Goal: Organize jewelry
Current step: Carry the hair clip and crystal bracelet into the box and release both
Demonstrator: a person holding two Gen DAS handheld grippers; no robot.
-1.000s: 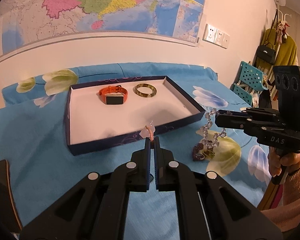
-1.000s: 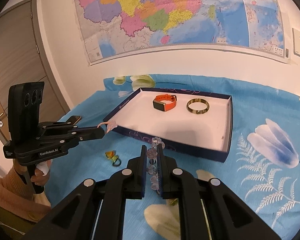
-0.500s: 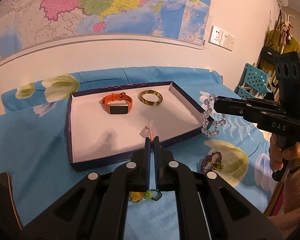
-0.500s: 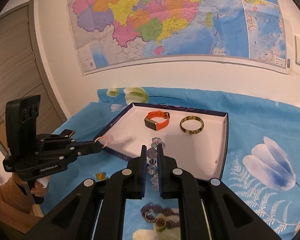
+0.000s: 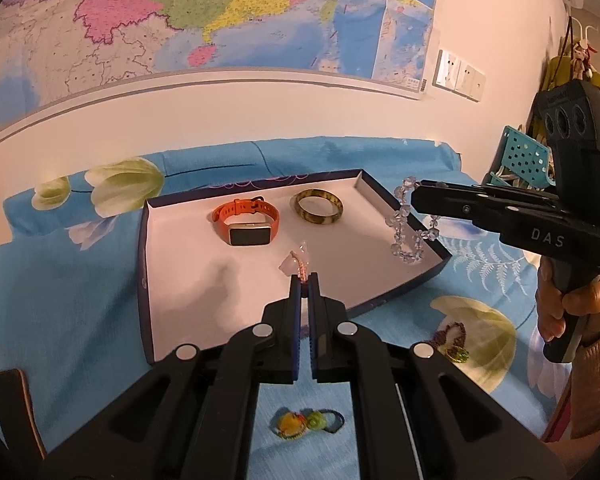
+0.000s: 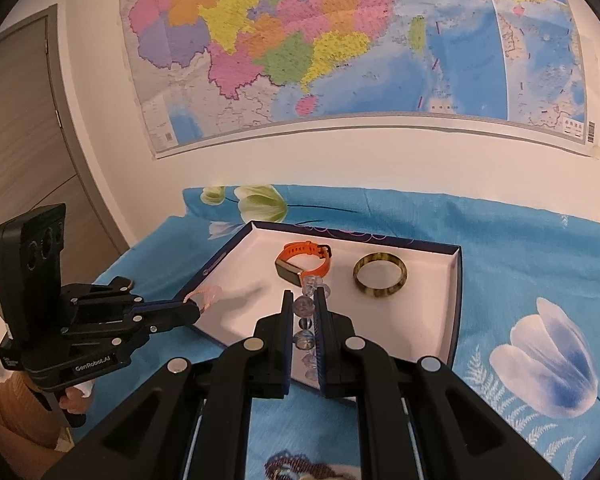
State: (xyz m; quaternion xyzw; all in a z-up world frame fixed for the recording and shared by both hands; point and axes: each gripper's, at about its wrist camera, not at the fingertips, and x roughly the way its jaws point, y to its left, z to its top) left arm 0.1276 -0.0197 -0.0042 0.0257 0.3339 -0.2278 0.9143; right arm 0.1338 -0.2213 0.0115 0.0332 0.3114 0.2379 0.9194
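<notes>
A dark-rimmed tray with a white floor lies on the blue flowered cloth. In it are an orange watch and a mottled bangle. My left gripper is shut on a pink cord bracelet and holds it over the tray's near left edge. My right gripper is shut on a clear bead bracelet, which hangs over the tray's right side.
A purple bead bracelet and a yellow-green hair tie lie on the cloth in front of the tray. A map hangs on the wall behind. A door is at the left, a teal crate at the right.
Both grippers have risen and moved forward from the cloth to over the tray, each carrying its bracelet. The bead bracelet has lifted clear of the purple one.
</notes>
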